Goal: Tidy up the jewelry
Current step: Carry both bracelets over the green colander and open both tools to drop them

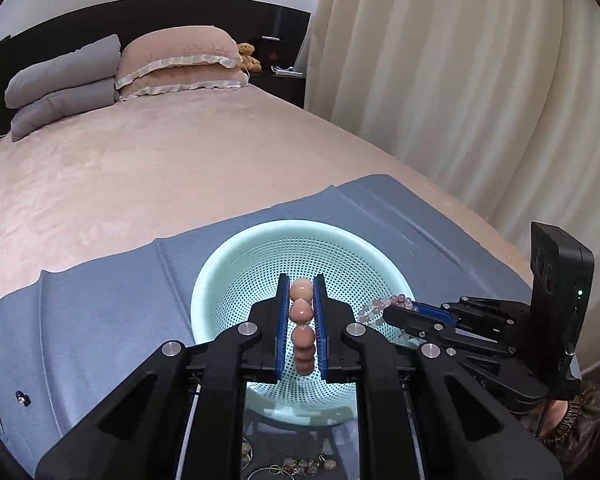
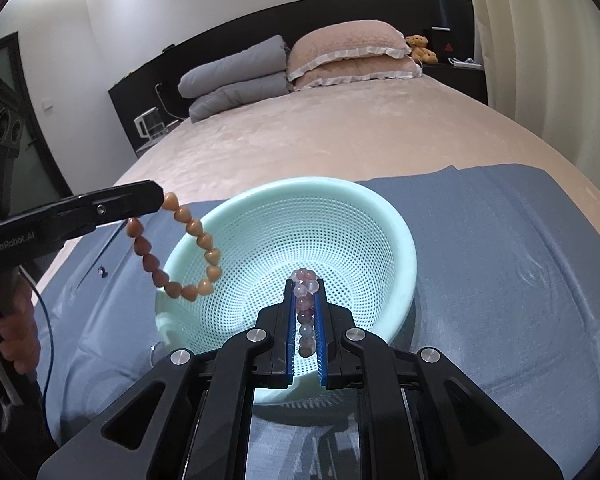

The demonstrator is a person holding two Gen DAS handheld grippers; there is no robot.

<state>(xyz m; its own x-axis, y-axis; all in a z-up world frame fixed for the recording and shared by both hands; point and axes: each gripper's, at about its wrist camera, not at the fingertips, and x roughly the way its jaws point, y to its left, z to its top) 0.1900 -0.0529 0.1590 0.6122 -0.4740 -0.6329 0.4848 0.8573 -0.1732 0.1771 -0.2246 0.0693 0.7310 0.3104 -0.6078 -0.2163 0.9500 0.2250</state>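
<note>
A mint-green perforated basket sits on a blue-grey cloth laid over the bed. My left gripper is shut on an orange heart-bead bracelet, which hangs in a loop over the basket's left rim. Over the basket's right side, my right gripper is shut on a pale pink round-bead bracelet. More loose jewelry lies on the cloth under the left gripper, partly hidden.
A beige bed stretches behind, with grey and pink pillows and a teddy bear at the headboard. Cream curtains hang at the right. A person's hand holds the left gripper's handle.
</note>
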